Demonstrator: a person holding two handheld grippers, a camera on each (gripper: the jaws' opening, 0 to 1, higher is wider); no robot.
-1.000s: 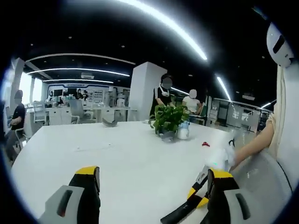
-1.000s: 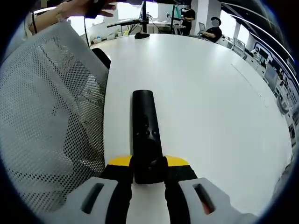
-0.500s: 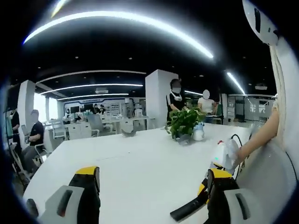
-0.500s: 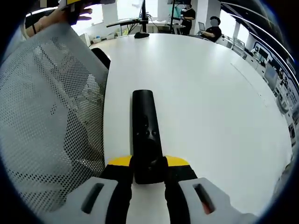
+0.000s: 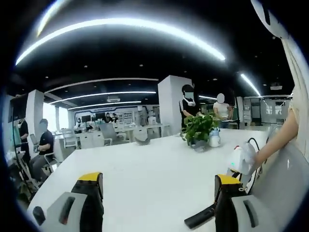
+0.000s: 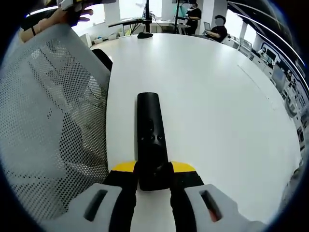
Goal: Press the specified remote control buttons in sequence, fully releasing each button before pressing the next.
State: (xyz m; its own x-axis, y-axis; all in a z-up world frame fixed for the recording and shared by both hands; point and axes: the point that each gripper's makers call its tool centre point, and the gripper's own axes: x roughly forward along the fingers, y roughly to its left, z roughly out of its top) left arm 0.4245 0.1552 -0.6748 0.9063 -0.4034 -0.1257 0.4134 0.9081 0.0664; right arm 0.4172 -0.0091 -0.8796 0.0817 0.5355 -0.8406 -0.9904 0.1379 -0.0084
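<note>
Your right hand-held gripper is clenched on the near end of the slim black plastic remote control, yellow-tipped jaws pinching it from both sides. The remote lies flat on the wide white tabletop, pointing straight away from you, with a few small buttons showing about halfway up its face. Just left of it in the right gripper view is the white mesh back of an office chair, close to the tabletop's edge.

Your left hand-held gripper is released, jaws spread wide with nothing between them, hanging above the tabletop. In the left gripper view the far end of the remote pokes in low on the right, right beside the right jaw. Just above that, a hand holds a white device with a small green light on it.

Further back on the tabletop there's a green leafy potted plant with a small white bottle just beside it, and a small dark object sitting well left of the plant. A few people are standing and sitting in the office behind.
</note>
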